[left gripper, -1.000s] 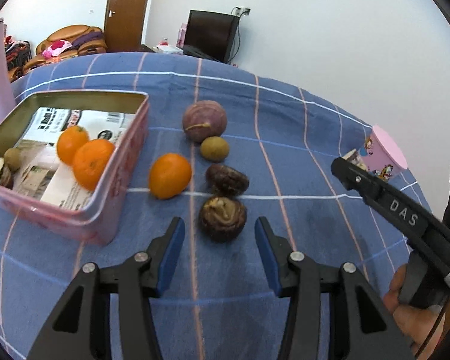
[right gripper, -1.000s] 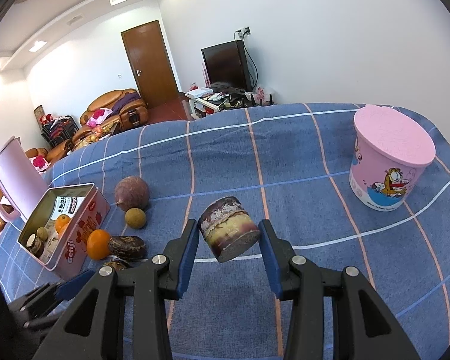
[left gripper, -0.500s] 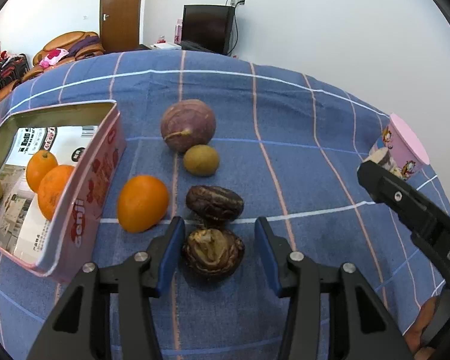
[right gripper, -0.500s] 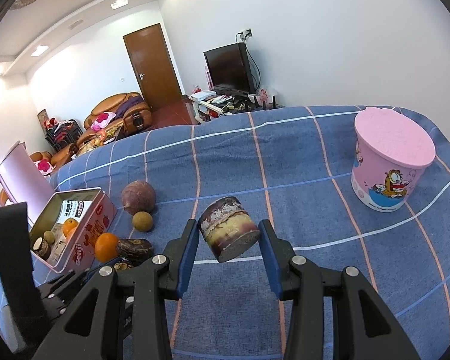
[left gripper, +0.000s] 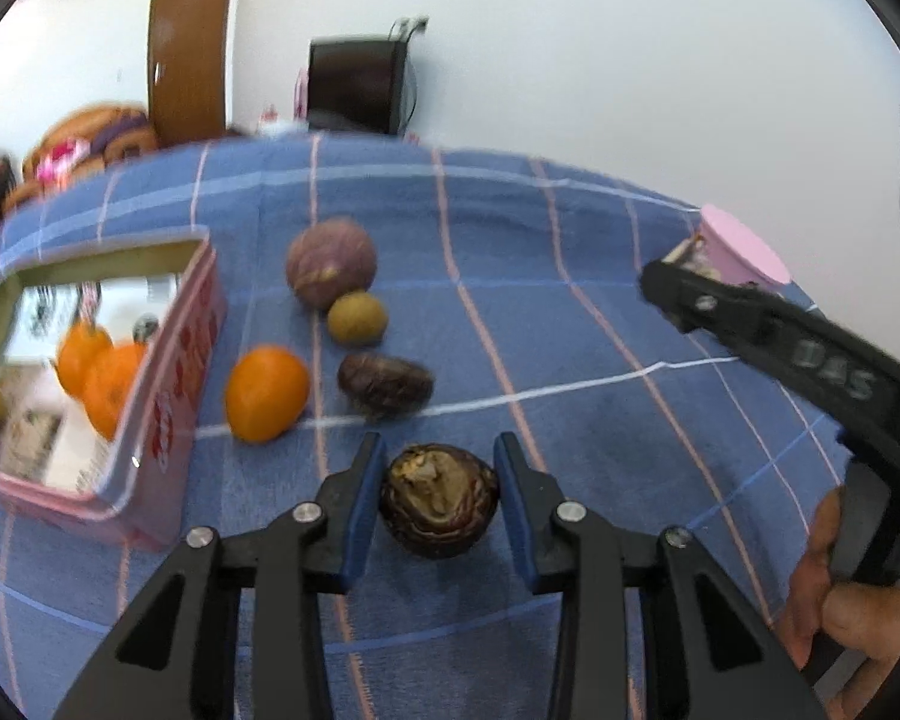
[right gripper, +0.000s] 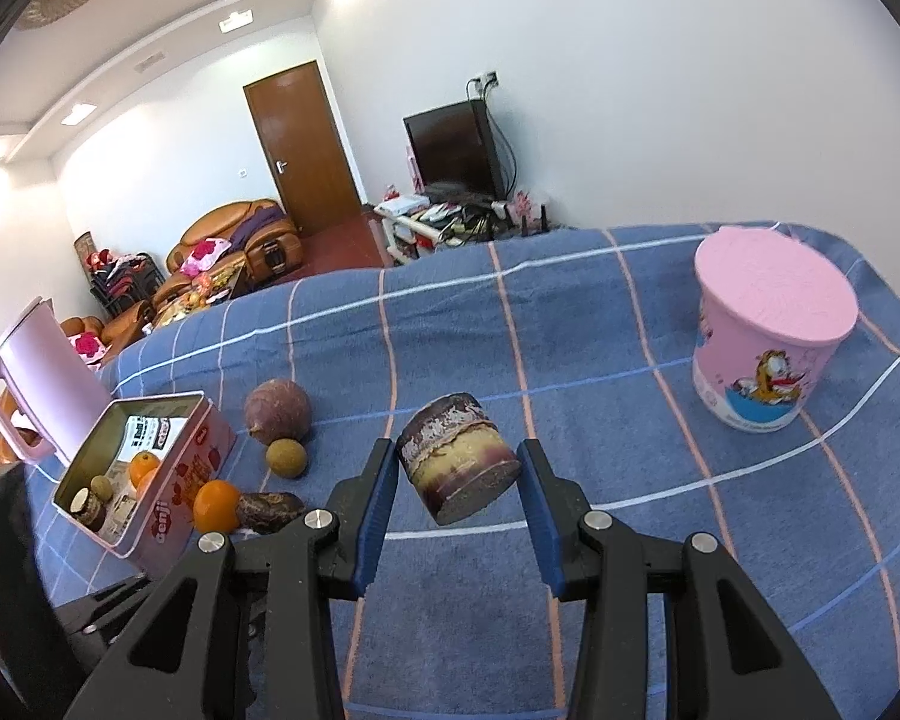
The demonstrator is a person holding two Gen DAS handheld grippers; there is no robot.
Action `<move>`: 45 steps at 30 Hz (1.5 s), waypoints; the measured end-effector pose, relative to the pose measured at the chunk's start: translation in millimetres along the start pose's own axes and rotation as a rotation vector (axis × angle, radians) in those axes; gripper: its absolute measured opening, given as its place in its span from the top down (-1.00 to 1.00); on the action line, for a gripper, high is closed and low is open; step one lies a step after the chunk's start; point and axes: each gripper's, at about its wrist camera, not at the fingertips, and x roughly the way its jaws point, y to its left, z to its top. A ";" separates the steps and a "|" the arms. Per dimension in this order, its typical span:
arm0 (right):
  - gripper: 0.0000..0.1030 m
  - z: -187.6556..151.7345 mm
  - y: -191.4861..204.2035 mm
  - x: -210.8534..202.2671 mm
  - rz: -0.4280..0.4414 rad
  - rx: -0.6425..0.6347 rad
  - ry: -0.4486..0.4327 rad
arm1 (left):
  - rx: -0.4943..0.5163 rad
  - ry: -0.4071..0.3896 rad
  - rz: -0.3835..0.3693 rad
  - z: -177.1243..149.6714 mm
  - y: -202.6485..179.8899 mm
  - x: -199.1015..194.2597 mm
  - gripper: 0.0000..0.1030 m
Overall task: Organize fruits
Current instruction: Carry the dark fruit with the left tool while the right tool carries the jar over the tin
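My left gripper (left gripper: pixel 439 501) is shut on a dark brown wrinkled fruit (left gripper: pixel 439 501), lifted slightly off the blue checked cloth. Beyond it lie another dark fruit (left gripper: pixel 385 384), an orange (left gripper: pixel 265 393), a small brownish-green fruit (left gripper: pixel 357 317) and a large purple fruit (left gripper: pixel 331 269). The open pink tin (left gripper: pixel 168 396) at the left holds two oranges (left gripper: pixel 99 369) and small fruits. My right gripper (right gripper: pixel 457 495) is shut on a cut purple-and-yellow fruit chunk (right gripper: pixel 457 459), held above the cloth. The tin also shows in the right wrist view (right gripper: pixel 174 492).
A pink lidded cup (right gripper: pixel 771 348) with a cartoon cat stands at the right of the table. The tin's lid (right gripper: pixel 30 372) stands open at the far left. The right gripper's body (left gripper: pixel 798 360) crosses the left wrist view at the right.
My left gripper has closed on the near dark fruit and raised it a little. The right gripper holds its chunk still.
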 end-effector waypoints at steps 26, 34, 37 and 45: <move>0.16 -26.7 41.3 -35.4 -0.216 -0.142 -0.244 | 0.081 -0.163 0.125 -7.2 39.6 -42.6 0.25; 0.16 -40.5 52.0 -47.4 -0.209 -0.081 -0.226 | 0.110 -0.178 0.129 -13.5 44.2 -51.8 0.25; 0.16 -44.5 59.3 -49.5 -0.211 -0.074 -0.229 | 0.111 -0.182 0.131 -15.2 50.7 -55.3 0.25; 0.16 -55.1 90.5 -52.0 -0.180 -0.090 -0.220 | 0.115 -0.195 0.144 -18.7 71.5 -64.3 0.25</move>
